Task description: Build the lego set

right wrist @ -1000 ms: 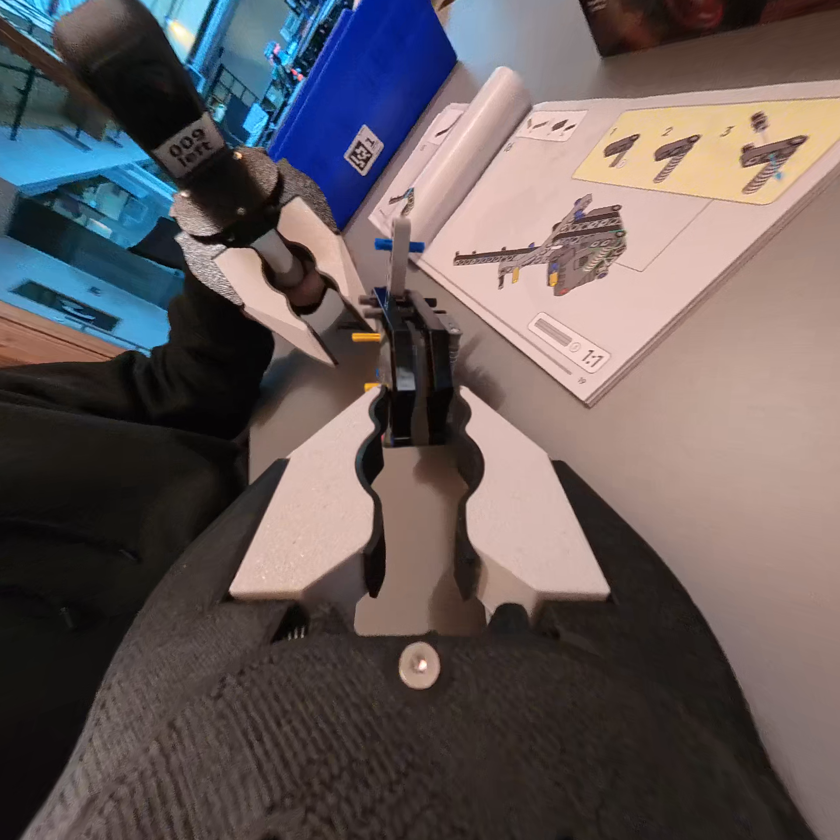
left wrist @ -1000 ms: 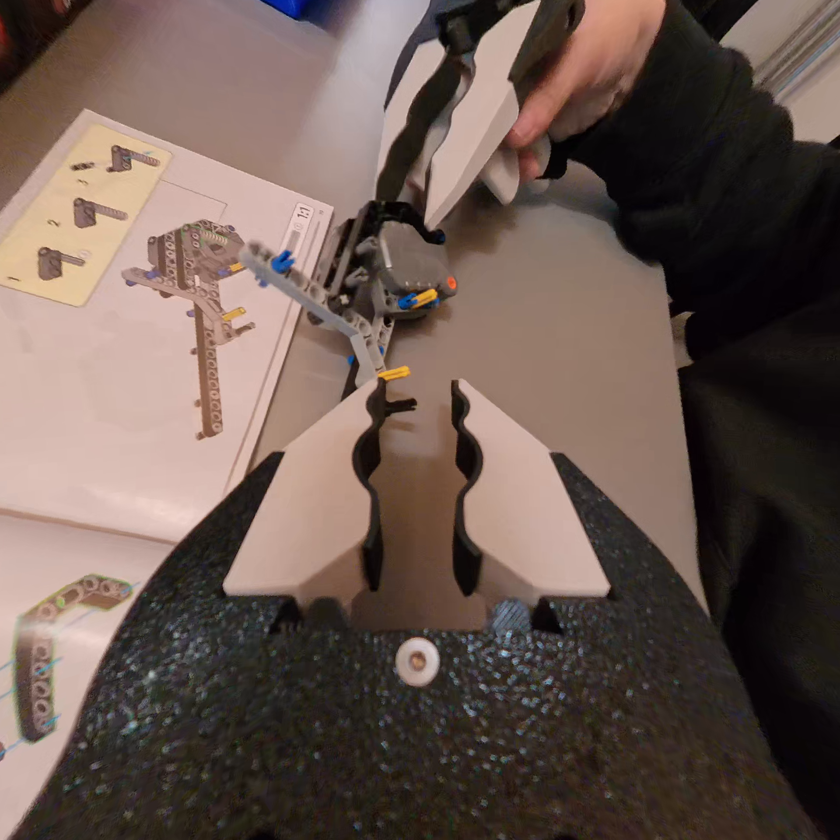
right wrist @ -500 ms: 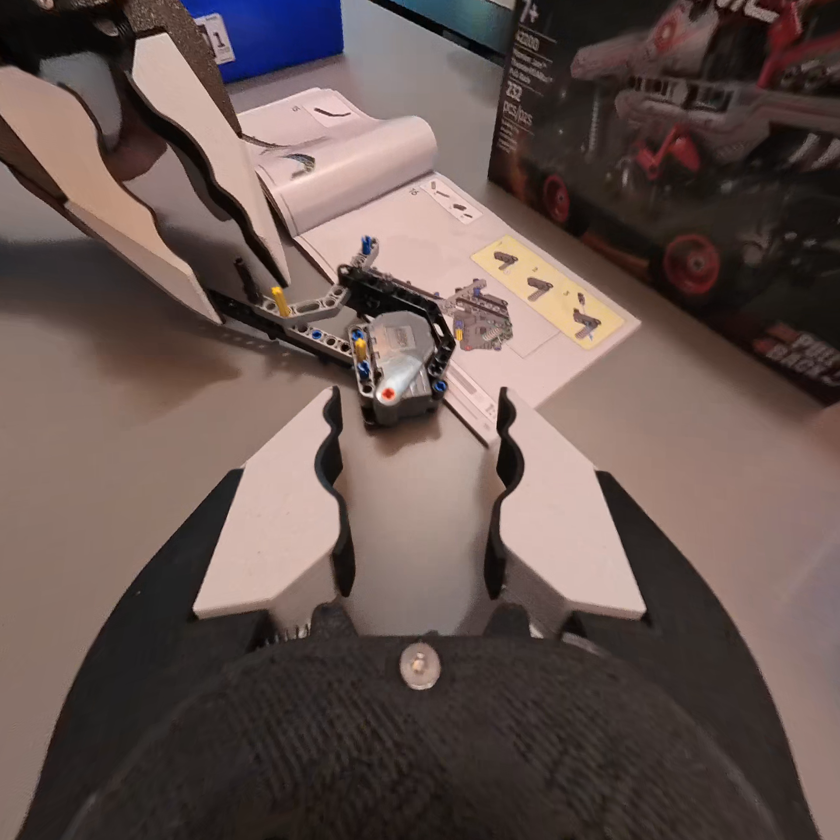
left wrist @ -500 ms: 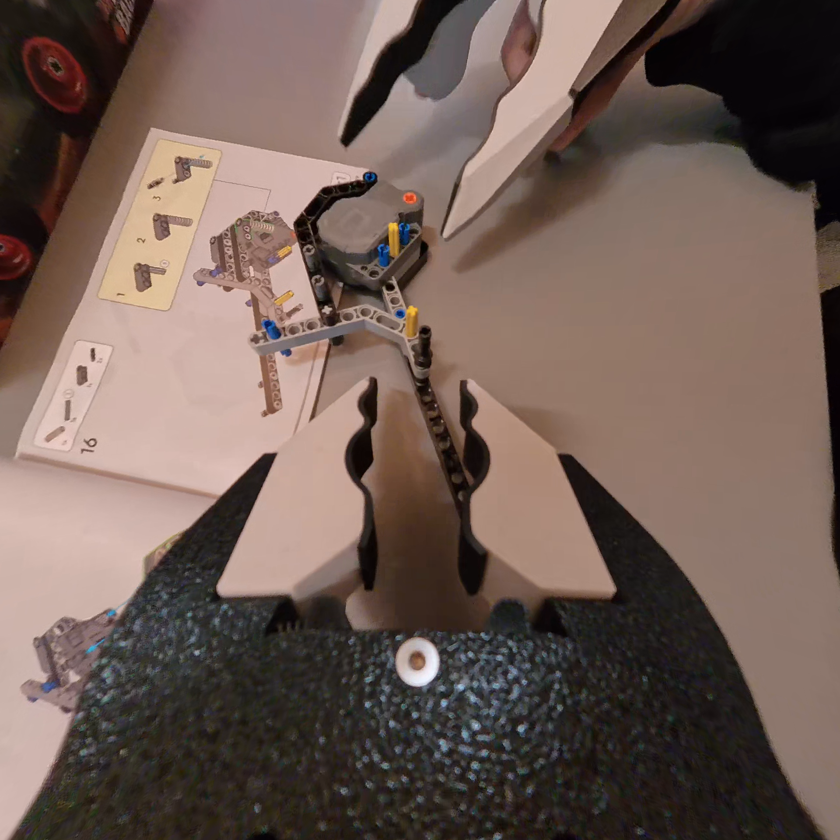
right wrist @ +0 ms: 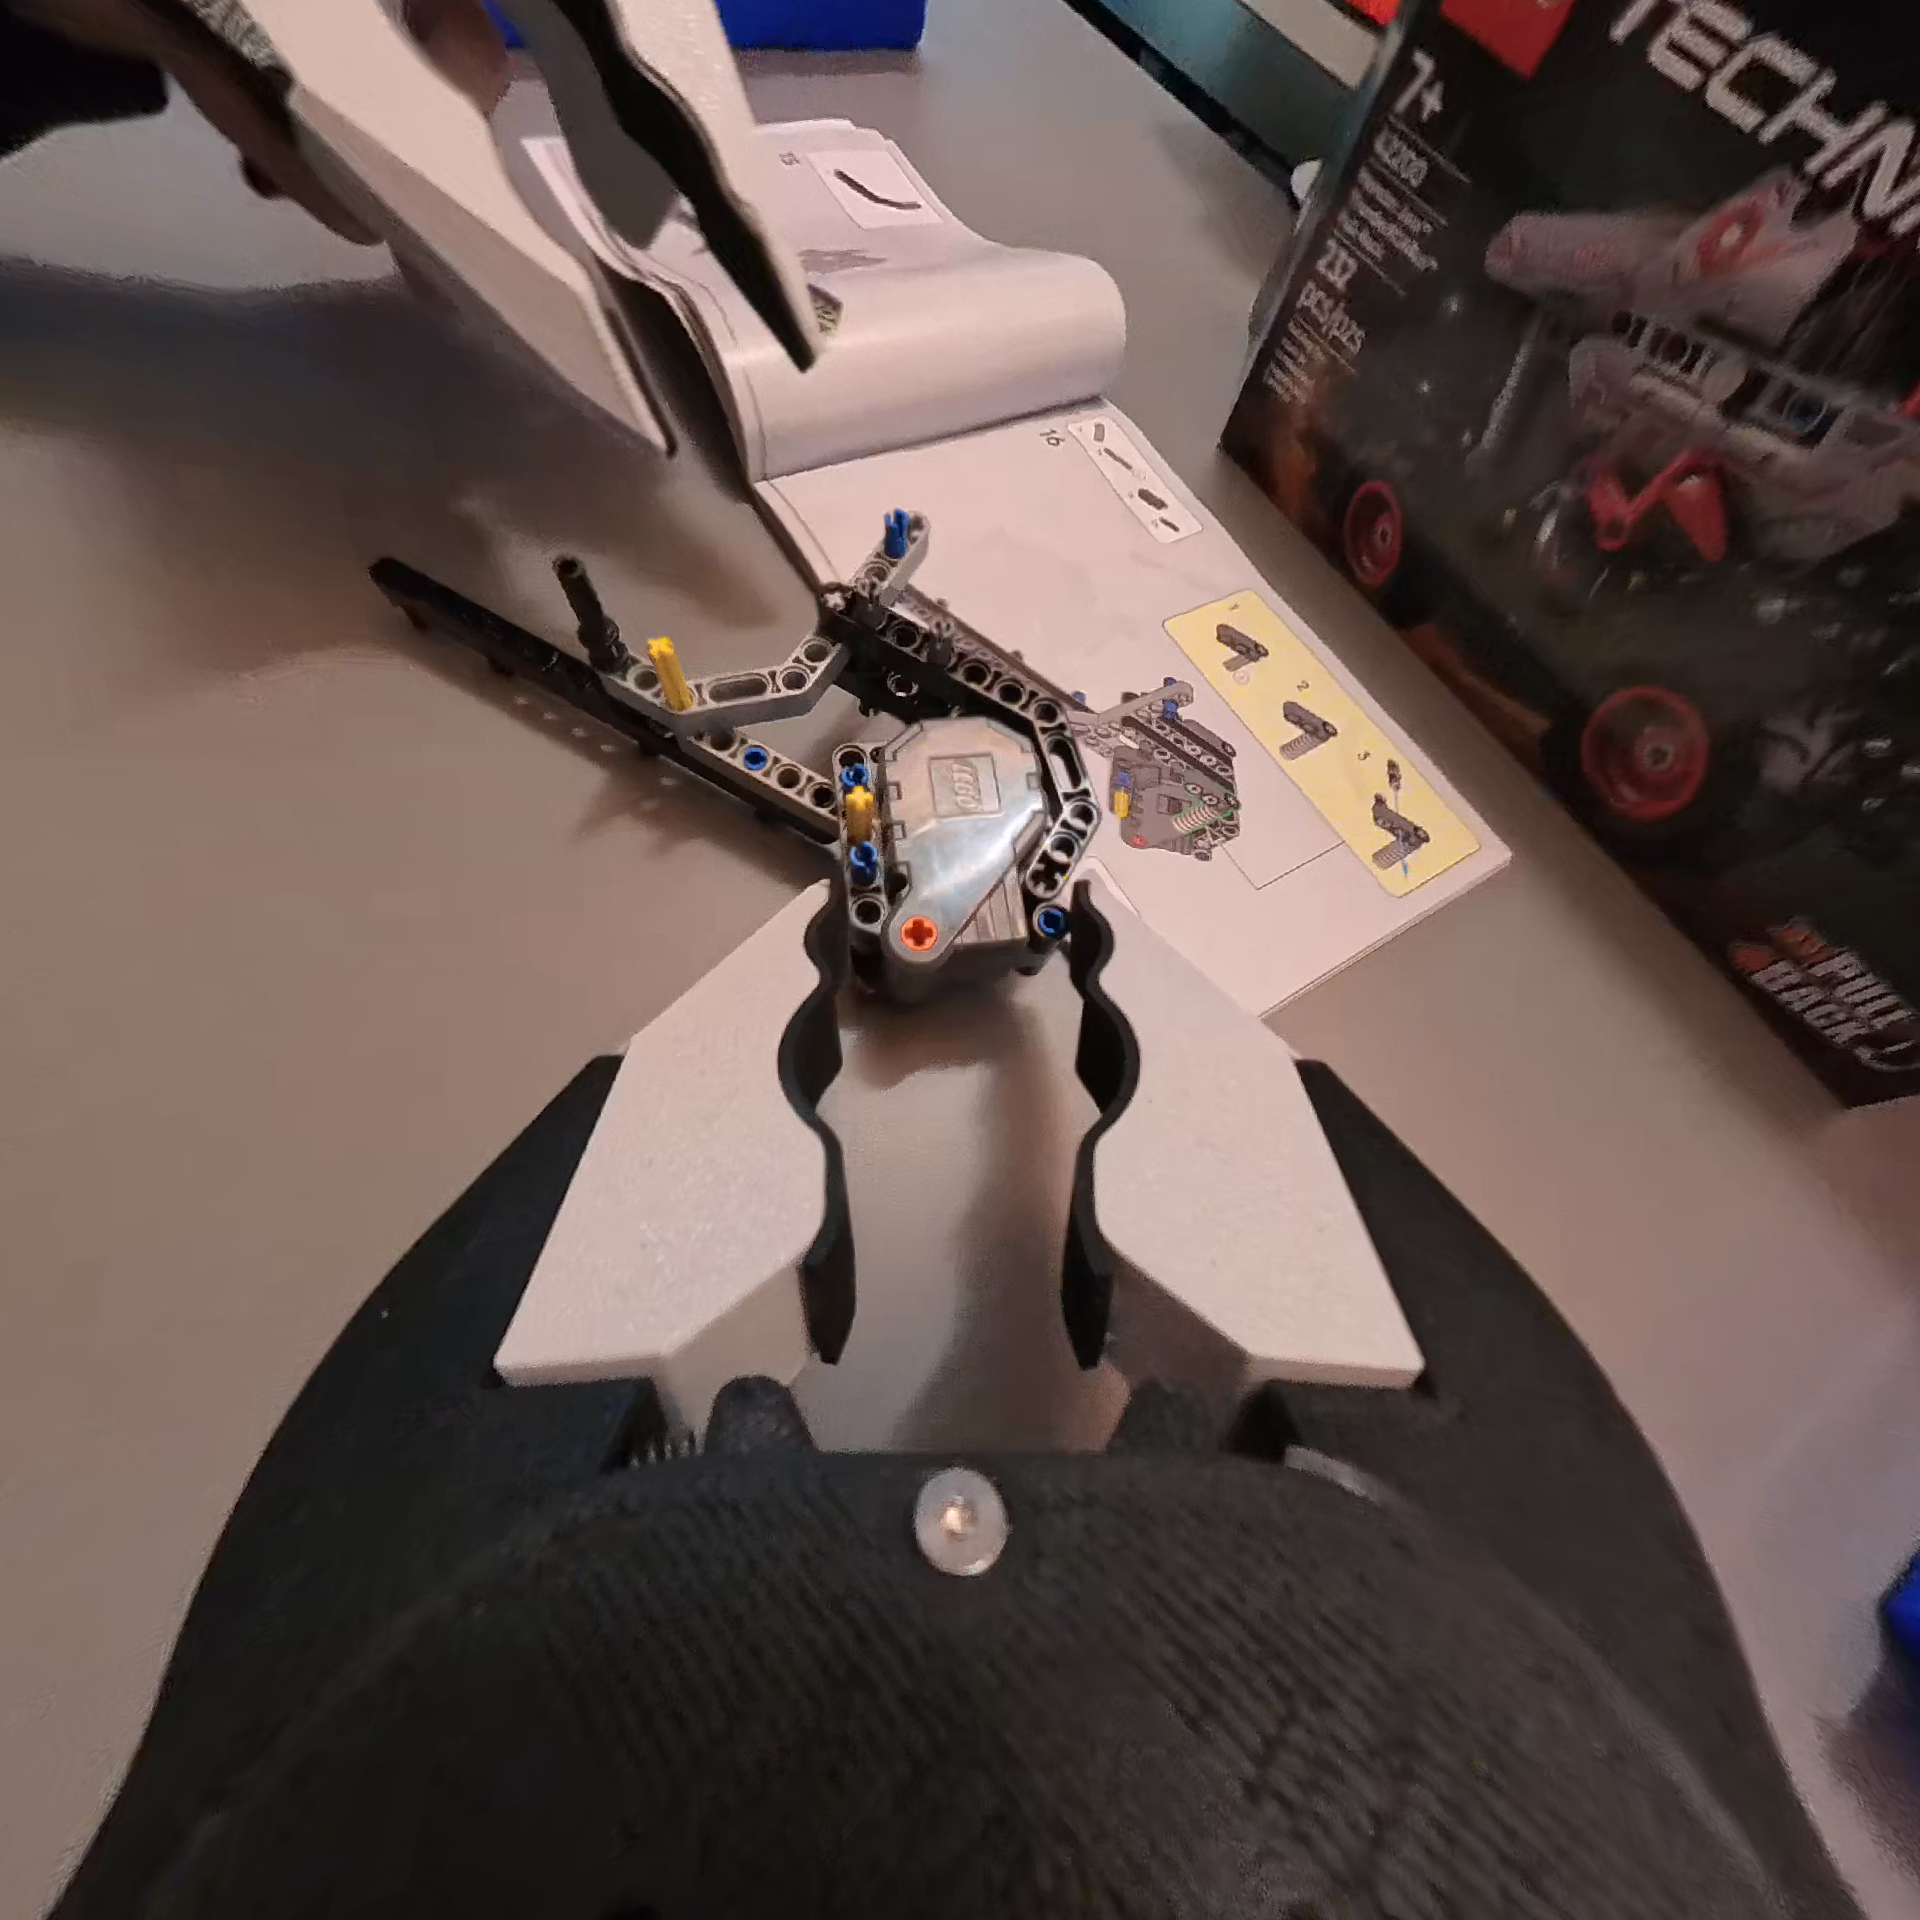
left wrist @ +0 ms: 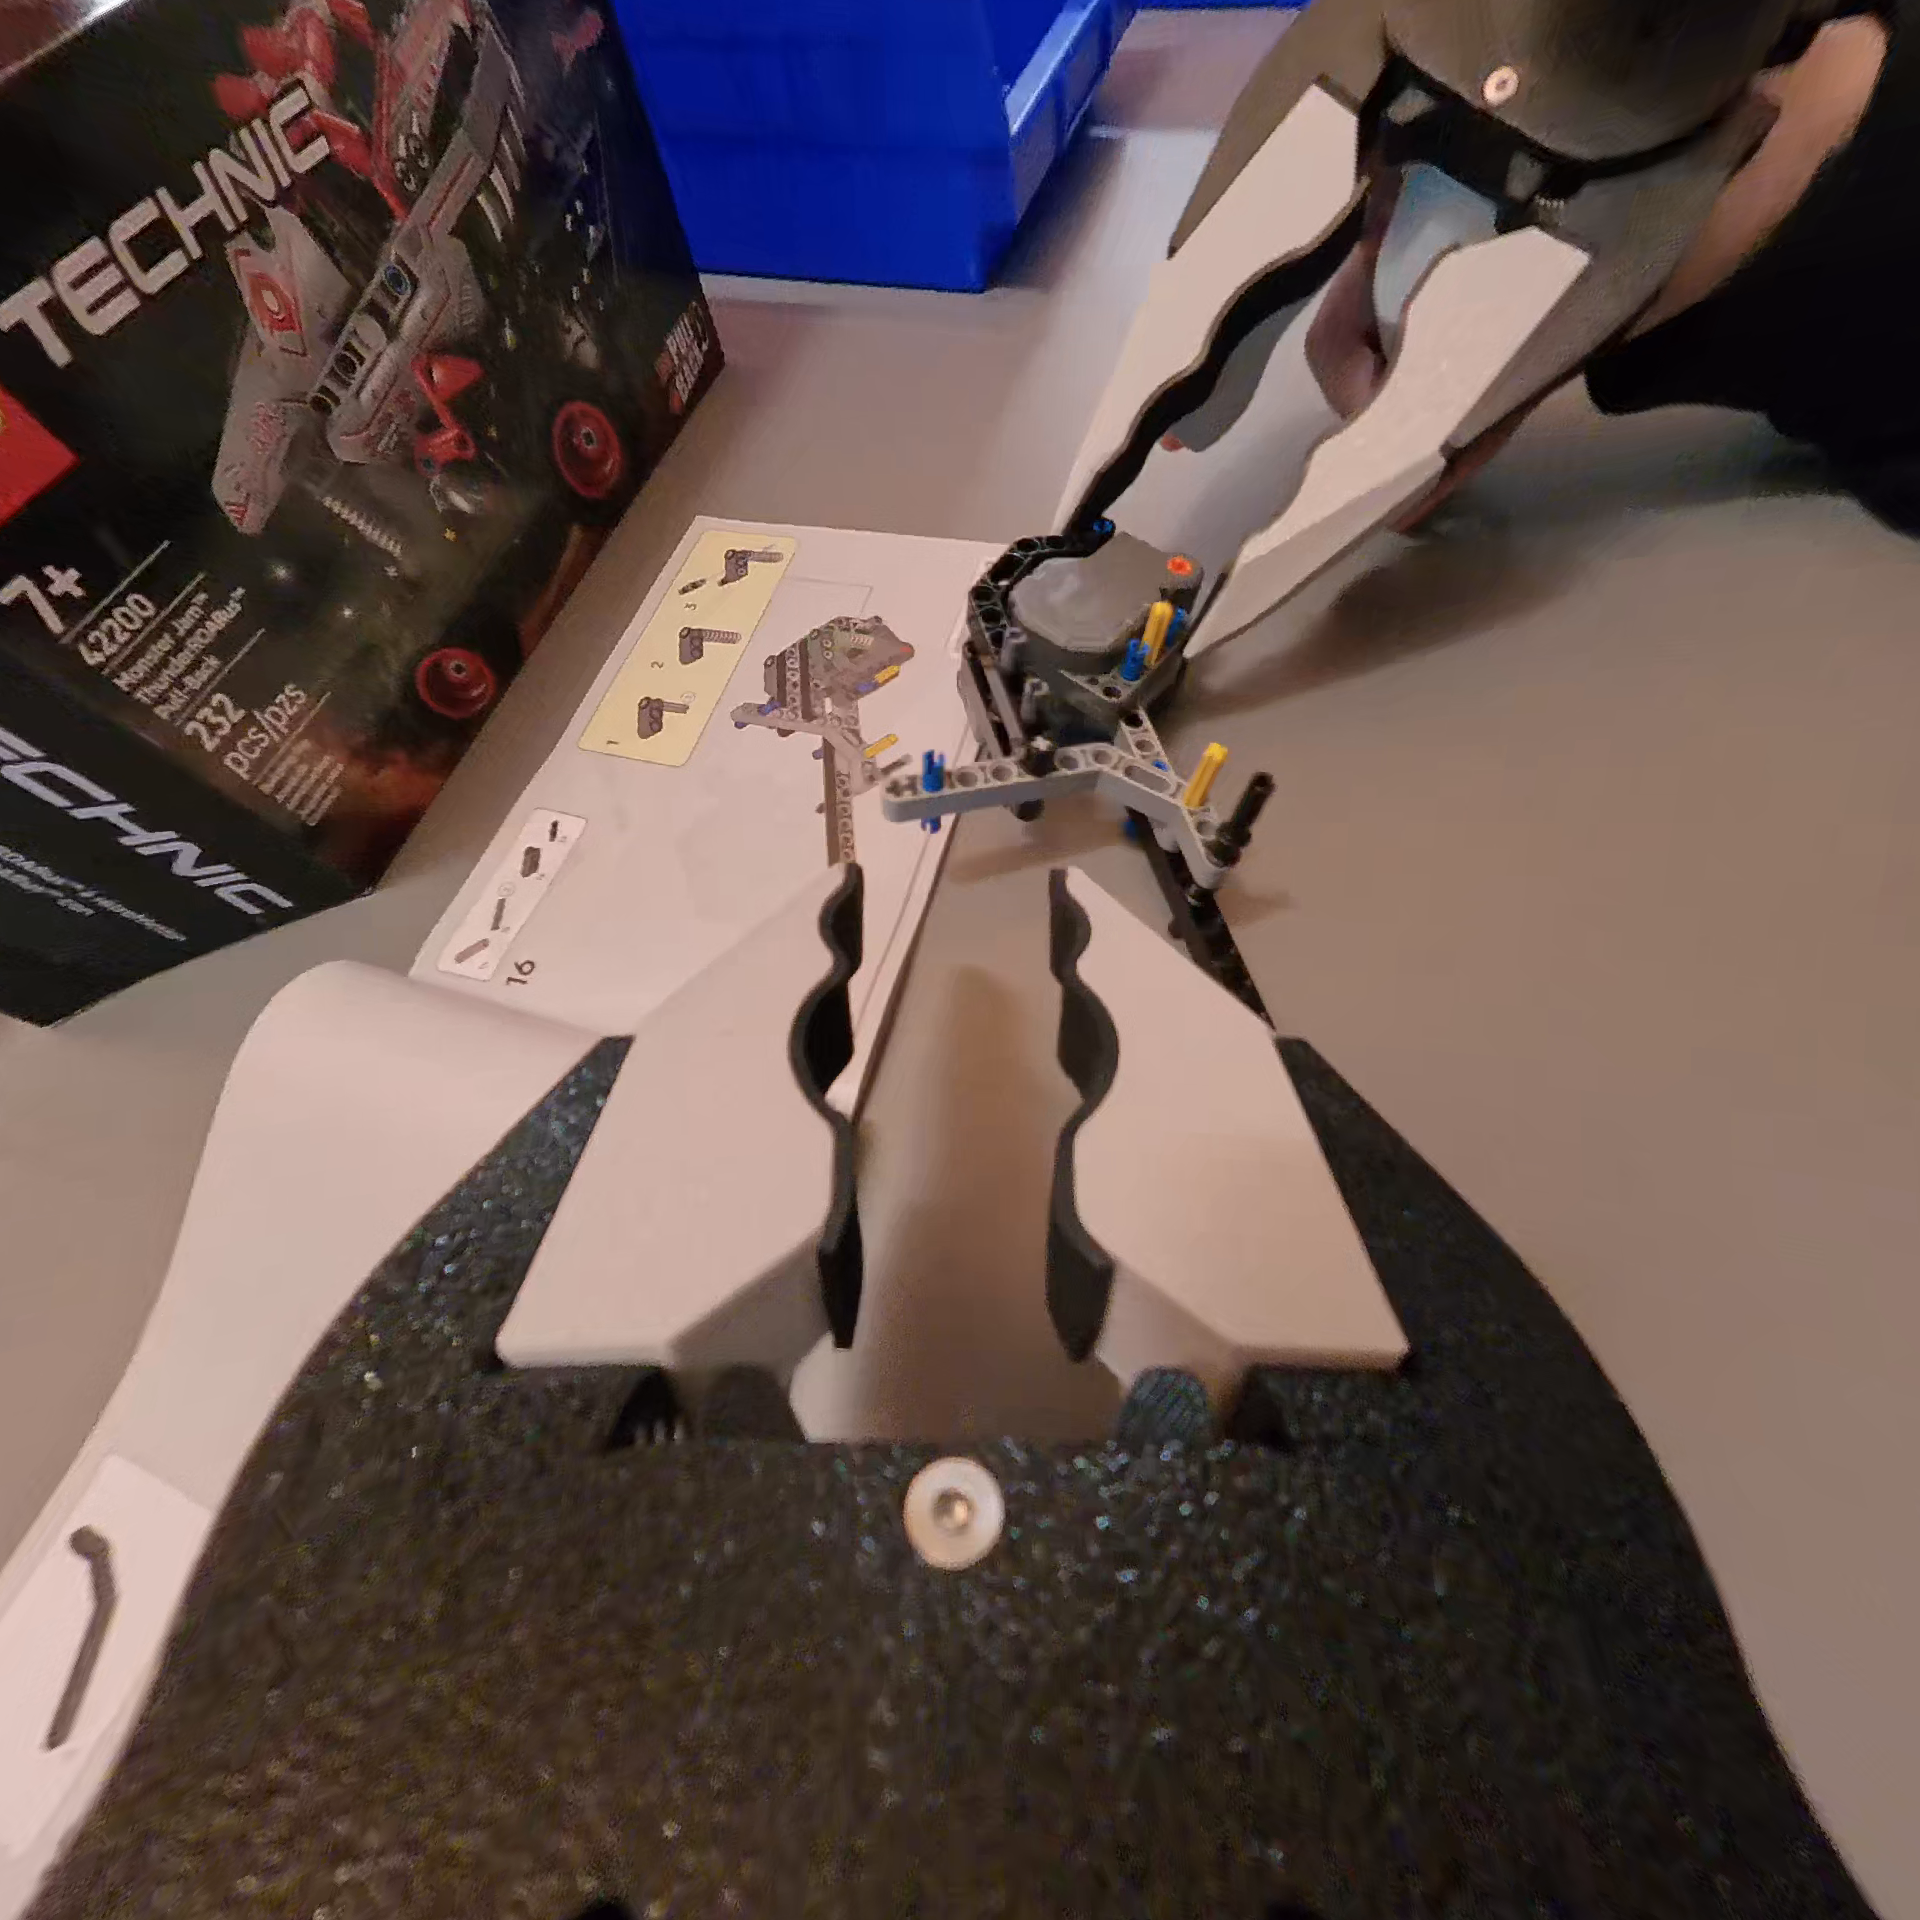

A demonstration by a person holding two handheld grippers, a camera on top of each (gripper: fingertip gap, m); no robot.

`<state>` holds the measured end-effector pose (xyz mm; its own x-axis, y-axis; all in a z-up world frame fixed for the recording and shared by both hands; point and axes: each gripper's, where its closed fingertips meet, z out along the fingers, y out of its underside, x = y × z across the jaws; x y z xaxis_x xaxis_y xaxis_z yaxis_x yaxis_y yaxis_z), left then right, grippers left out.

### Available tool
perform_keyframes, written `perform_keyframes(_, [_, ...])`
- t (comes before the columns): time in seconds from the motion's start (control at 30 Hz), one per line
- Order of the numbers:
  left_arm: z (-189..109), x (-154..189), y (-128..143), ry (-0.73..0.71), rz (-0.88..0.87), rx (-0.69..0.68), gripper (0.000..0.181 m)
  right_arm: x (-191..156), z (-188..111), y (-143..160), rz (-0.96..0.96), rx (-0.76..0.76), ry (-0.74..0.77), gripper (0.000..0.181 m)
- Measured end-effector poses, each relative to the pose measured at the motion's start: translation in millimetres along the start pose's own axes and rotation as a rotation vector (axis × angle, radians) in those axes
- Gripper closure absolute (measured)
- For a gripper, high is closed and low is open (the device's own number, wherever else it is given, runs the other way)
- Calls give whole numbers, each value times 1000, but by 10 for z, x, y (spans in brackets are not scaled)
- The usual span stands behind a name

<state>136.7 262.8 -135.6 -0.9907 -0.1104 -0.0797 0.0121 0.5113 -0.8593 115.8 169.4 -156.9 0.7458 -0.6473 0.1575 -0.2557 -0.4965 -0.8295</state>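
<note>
Right wrist view looks down on the partly built lego assembly (right wrist: 914, 790), which lies flat on the grey table (right wrist: 312, 1039) with one edge overlapping the open instruction booklet (right wrist: 1195, 935). The right gripper (right wrist: 951, 925) has its 2 fingers spread apart, and the motor block (right wrist: 961, 831) end of the build sits between the fingertips; I cannot tell whether either tip touches it. The left gripper (left wrist: 951, 883) is also apart and holds nothing, hovering just short of the other end of the build, above the booklet's edge.

As a judgement, the assembly should be light and hard, yet loose at its joints: thin beams pinned together can flex or pop apart under a sideways squeeze. The grey forked beam (right wrist: 743, 691) and the upright yellow pin (right wrist: 665, 670) and black pin (right wrist: 587, 603) look like poor places to pinch. The motor block, framed by black beams, is the bulkiest and probably stiffest part, so gripping across its 2 flat sides seems safest. Smooth plastic may slip if the grip is shallow.

The long axis follows the long black beam (right wrist: 499, 634), which runs from the motor block out toward the left gripper. In the right wrist view it points up and to the left, away from the camera. The set's box (left wrist: 260, 416) stands beside the booklet.
</note>
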Motion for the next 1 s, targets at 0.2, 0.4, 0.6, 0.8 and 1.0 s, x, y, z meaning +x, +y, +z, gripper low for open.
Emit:
perform_keyframes(0.2, [-35, 84, -11, 53, 25, 30, 147, -202, -68, -65, -92, 20, 31, 140])
perform_keyframes(0.4, [-59, 176, -19, 109, 39, 45, 146, -305, -121, -116, -144, 11, 67, 140])
perform_keyframes(0.6, [-101, 189, -56, 129, 11, 61, 147, -475, -138, -78, -38, -8, 21, 140])
perform_keyframes(0.8, [21, 482, -315, 222, 97, -45, 156, -626, -164, -31, 88, 12, -35, 140])
perform_keyframes(1.0, [318, 722, -354, 341, 314, -294, 175, -587, -236, 22, 125, 3, 15, 137])
